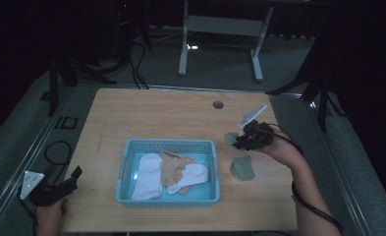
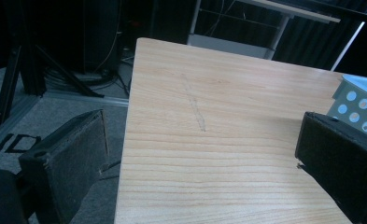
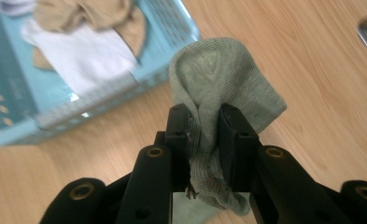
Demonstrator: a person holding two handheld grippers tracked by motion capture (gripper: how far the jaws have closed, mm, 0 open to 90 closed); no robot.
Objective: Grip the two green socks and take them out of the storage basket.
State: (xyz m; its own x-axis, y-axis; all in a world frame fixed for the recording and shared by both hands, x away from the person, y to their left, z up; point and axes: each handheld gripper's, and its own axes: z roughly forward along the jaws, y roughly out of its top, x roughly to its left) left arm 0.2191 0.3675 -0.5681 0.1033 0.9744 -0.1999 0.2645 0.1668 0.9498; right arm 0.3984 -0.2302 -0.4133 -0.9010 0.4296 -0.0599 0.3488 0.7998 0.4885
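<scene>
Beside the basket (image 1: 131,147), the green sock (image 3: 218,88) sits clamped in the right claw (image 3: 204,126).

Dim room: grey carpet floor (image 1: 215,64), white-legged table (image 1: 220,24) behind the wooden worktop (image 1: 156,113), black stands (image 1: 58,78) alongside.

Wood table (image 1: 131,113) w/ blue basket (image 1: 126,160), green sock (image 1: 243,167)

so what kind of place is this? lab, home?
Most likely a lab or recording setup, not a home: a bare wooden table under a dark surround, black stands with cables on grey carpet, and a plain workbench frame behind. Socks in a blue basket look like test props.
</scene>
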